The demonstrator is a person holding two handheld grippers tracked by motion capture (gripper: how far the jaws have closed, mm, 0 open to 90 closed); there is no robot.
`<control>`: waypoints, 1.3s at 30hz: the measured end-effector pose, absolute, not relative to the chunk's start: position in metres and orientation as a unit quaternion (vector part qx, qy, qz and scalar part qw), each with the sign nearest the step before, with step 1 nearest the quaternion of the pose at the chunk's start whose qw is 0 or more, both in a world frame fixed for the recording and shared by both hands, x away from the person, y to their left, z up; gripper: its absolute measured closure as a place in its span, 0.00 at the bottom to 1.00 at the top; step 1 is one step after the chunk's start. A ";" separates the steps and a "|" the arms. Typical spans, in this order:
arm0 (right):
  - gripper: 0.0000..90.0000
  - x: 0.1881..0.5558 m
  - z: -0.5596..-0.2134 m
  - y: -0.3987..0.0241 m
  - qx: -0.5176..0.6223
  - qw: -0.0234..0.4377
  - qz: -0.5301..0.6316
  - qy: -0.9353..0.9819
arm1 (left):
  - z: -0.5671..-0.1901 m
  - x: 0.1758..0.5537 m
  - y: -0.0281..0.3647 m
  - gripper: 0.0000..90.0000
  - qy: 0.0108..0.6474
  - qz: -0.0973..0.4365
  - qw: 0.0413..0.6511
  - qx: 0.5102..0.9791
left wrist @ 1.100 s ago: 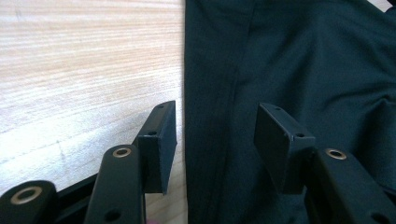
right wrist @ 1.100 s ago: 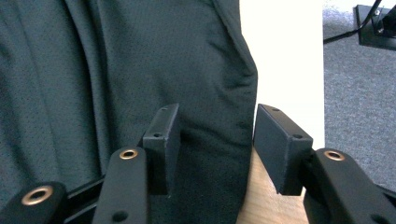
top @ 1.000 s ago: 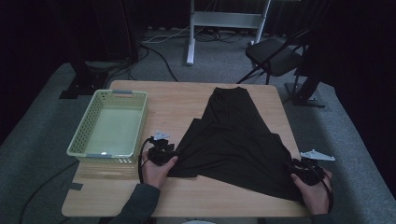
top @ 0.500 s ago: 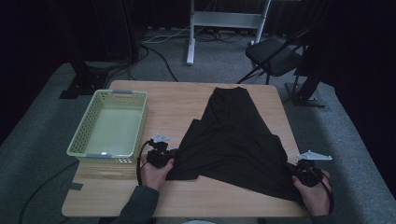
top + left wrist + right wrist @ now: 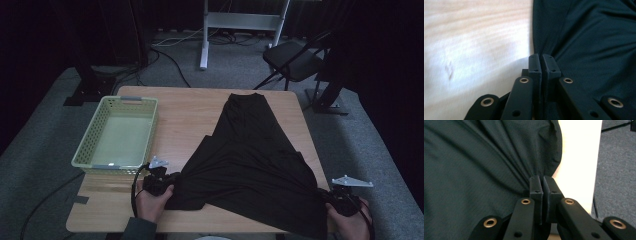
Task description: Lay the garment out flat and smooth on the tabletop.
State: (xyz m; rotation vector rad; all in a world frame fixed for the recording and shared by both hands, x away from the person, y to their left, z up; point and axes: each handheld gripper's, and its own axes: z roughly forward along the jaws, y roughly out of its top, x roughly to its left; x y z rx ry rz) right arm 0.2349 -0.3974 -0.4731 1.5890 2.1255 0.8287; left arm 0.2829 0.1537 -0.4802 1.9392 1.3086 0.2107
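Black garment (image 5: 250, 165) stretched between left gripper (image 5: 172, 181) and right gripper (image 5: 326, 196); both clamped.

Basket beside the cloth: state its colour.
The basket is pale yellow-green, clearest in the high view.

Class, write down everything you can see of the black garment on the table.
The black garment is thin, finely knit-looking cloth lying mostly flat on the wooden table, narrow at the far end and fanning wide toward the person. Its near corners are pinched: the left tongs are shut on one edge, the right tongs on the other, with folds radiating from each grip.
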 end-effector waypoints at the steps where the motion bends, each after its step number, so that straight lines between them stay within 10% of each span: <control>1: 0.95 0.232 -0.473 -0.399 0.561 0.179 0.293 0.753 | -0.479 0.281 0.154 0.95 0.514 0.085 0.382 0.763; 6: 0.77 0.234 -0.471 -0.400 0.569 0.190 0.301 0.742 | -0.473 0.289 0.147 0.72 0.510 0.105 0.383 0.763; 20: 0.60 0.293 -0.479 -0.386 0.555 0.228 0.311 0.737 | -0.477 0.356 0.098 0.57 0.485 0.111 0.379 0.781; 39: 0.93 0.271 -0.476 -0.390 0.547 0.203 0.298 0.756 | -0.479 0.312 0.122 0.88 0.487 0.110 0.377 0.781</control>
